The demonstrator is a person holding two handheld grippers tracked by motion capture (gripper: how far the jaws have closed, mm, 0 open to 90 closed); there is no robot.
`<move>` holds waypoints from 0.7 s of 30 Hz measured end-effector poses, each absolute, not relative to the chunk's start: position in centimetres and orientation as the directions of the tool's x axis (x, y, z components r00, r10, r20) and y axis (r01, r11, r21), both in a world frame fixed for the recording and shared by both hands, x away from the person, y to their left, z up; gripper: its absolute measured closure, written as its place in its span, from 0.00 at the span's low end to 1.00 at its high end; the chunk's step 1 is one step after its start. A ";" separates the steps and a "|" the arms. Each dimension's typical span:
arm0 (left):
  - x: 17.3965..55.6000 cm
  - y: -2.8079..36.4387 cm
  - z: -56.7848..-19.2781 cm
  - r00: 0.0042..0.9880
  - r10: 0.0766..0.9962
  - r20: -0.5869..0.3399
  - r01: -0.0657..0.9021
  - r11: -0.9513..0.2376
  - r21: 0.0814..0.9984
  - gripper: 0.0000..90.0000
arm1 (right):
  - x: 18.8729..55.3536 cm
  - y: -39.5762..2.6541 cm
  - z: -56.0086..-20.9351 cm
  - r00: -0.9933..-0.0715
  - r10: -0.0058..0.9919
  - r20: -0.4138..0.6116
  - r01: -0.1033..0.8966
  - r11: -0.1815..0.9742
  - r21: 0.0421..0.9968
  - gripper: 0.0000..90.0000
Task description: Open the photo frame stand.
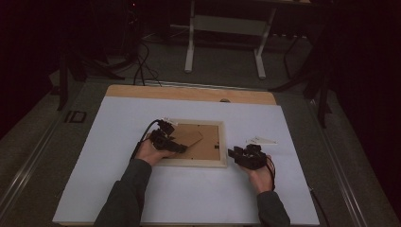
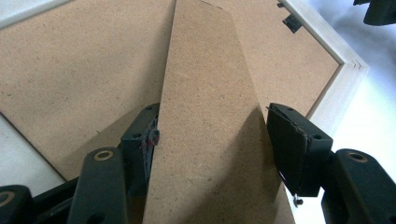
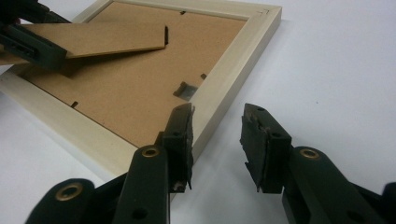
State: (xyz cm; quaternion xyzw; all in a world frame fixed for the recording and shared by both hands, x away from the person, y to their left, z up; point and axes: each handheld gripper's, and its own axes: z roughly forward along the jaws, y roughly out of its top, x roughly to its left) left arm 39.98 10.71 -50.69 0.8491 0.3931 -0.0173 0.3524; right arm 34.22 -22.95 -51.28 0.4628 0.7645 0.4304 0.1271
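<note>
Straddling fibreboard stand [image 2: 205, 121] of face-down picture frame [image 1: 222, 142], L hand-held gripper [image 2: 212, 140] wide, one pad touching; R hand-held gripper [image 3: 217, 140] open, empty, by frame edge.

white table top [image 1: 189, 194] with a bare wooden strip [image 1: 189, 93] along the far edge. picture frame [image 1: 196, 163] lies face down near the middle, pale wood border, brown backing board up. small white flat piece [image 1: 261, 140] lies on the table just right of the frame, apart from it. table stands on a grey floor [image 1: 28, 156]; dark cables [image 1: 142, 66] lie on the floor beyond the far edge.
</note>
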 end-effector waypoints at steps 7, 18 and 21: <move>39.7 10.4 -50.5 0.701 0.661 -0.270 0.662 -0.460 0.593 0.45 | 34.3 -22.8 -51.3 -0.543 0.816 0.200 0.598 0.208 0.774 0.70; 39.1 10.1 -50.1 0.708 0.669 -0.226 0.638 -0.469 0.611 0.45 | 34.1 -22.9 -51.3 -0.535 0.819 0.206 0.601 0.197 0.775 0.70; 39.0 10.1 -50.0 0.710 0.671 -0.214 0.631 -0.472 0.615 0.45 | 34.0 -22.8 -51.2 -0.537 0.818 0.206 0.601 0.199 0.774 0.70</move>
